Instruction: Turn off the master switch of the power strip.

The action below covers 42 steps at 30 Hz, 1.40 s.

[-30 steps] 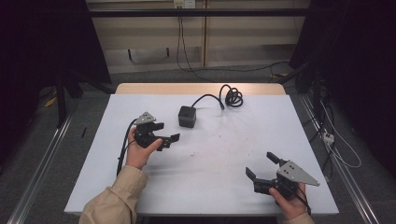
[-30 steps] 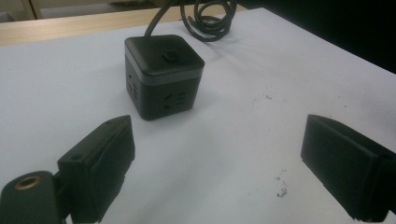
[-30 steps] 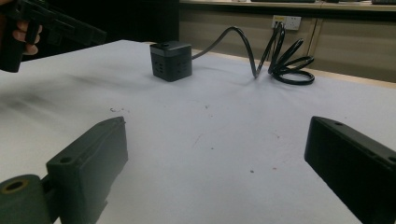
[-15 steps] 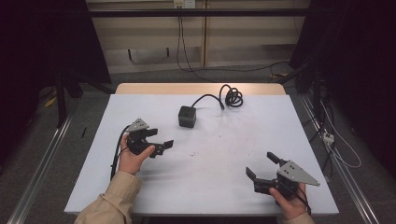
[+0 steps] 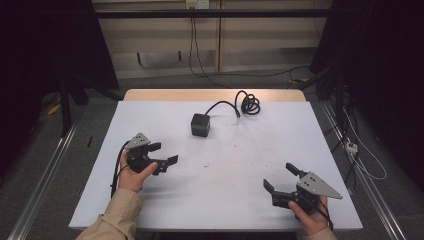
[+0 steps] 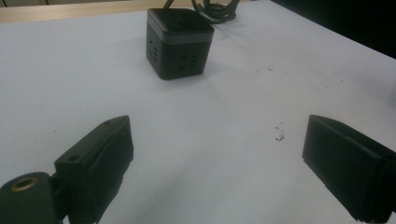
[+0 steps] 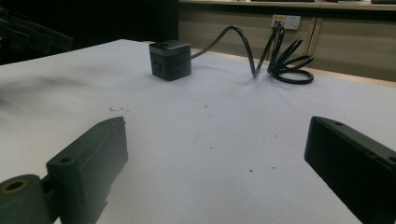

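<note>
A black cube-shaped power socket (image 5: 200, 124) (image 6: 179, 42) (image 7: 170, 59) sits on the white table (image 5: 235, 165), past its middle. Its black cable (image 5: 245, 104) (image 7: 275, 51) coils at the far edge. My left gripper (image 5: 164, 153) (image 6: 217, 158) is held at the left of the table, open and empty, with its jaws pointing right toward the cube. At the near right corner, my right gripper (image 5: 282, 177) (image 7: 215, 163) stands open with nothing between its jaws, well short of the cube.
Small dark specks (image 6: 279, 133) mark the table surface near the middle. A wall outlet (image 5: 196, 4) with cables sits on the far wall. Metal rails (image 5: 45, 170) run along the floor on both sides of the table.
My left gripper has drawn back toward the near left, away from the cube. The right gripper has stayed where it was.
</note>
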{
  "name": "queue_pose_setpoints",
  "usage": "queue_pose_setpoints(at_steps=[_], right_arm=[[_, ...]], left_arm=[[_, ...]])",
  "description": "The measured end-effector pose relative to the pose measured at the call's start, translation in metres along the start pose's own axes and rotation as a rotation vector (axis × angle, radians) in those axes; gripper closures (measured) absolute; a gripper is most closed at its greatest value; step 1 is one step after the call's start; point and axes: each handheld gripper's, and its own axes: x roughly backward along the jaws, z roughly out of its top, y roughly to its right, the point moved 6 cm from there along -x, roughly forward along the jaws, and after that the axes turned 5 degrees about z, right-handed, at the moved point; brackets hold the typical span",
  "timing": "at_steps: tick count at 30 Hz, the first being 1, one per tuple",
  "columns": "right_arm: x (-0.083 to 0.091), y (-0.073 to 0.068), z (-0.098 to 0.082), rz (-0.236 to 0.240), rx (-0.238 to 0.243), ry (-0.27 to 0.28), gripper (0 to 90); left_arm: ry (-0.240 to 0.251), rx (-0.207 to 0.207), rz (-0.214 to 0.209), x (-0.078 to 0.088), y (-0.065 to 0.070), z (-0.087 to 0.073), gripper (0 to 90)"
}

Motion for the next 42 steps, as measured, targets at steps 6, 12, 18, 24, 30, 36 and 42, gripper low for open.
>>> queue_pose_setpoints(at_steps=[6, 12, 18, 24, 30, 36, 42], right_arm=[[0.0, 0.0, 0.0, 0.001, 0.001, 0.0, 5.4], [0.0, 0.0, 0.0, 0.001, 0.0, 0.0, 5.4], [0.0, 0.0, 0.0, 0.0, 0.002, 0.002, 5.4], [0.0, 0.0, 0.0, 0.001, 0.002, 0.002, 5.4], [0.0, 0.0, 0.0, 0.001, 0.001, 0.001, 5.4], [0.0, 0.0, 0.001, 0.001, 0.001, 0.002, 5.4], [0.001, 0.0, 0.001, 0.0, 0.001, 0.001, 5.4]], left_arm=[[-0.002, -0.006, 0.011, 0.006, -0.003, -0.003, 8.5], [0.003, 0.001, 0.014, 0.012, -0.004, -0.007, 8.4], [0.001, -0.004, 0.022, 0.017, -0.005, -0.011, 8.4], [-0.003, -0.006, 0.031, 0.024, -0.007, -0.015, 8.4], [0.002, -0.007, 0.034, 0.03, -0.007, -0.018, 8.4], [0.004, -0.001, 0.042, 0.036, -0.008, -0.023, 8.4], [0.002, 0.001, 0.043, 0.04, -0.008, -0.027, 8.4]])
